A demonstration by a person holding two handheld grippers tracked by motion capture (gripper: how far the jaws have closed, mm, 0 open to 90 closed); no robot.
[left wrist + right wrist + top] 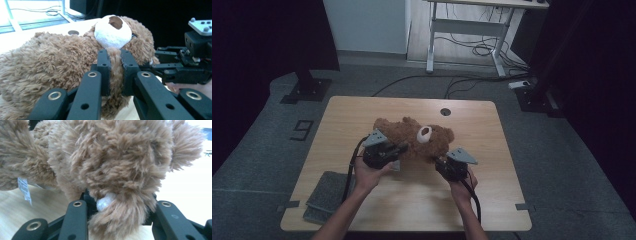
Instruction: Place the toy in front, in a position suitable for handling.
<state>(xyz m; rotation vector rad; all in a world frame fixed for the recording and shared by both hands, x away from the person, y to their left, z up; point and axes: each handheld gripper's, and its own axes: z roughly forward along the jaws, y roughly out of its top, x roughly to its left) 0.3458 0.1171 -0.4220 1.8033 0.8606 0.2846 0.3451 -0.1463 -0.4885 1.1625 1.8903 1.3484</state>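
**Two grips on the plush bear**

The left tongs [115, 72] are clenched on a narrow fold of brown fur just under the white muzzle of the teddy bear [75, 57], their black jaws squeezing the pile between them at the middle of the left gripper view. The right tongs [117, 212] grasp a thicker limb of the bear, which bulges between the jaws at the bottom centre of the right gripper view; a white tuft shows at the pinch. In the high view the left tongs [398, 149] sit at the bear's lower left and the right tongs [441, 164] at its lower right, with the bear [417, 137] lying at the centre of the pale wooden worktop [492, 190].

To carry this step well, both hands should probably rise together and level, so neither grip drags fur out of the other. The left hold is thin and could slip; keep it tight. A folded grey cloth [324, 195] lies at the worktop's lower left, well apart.
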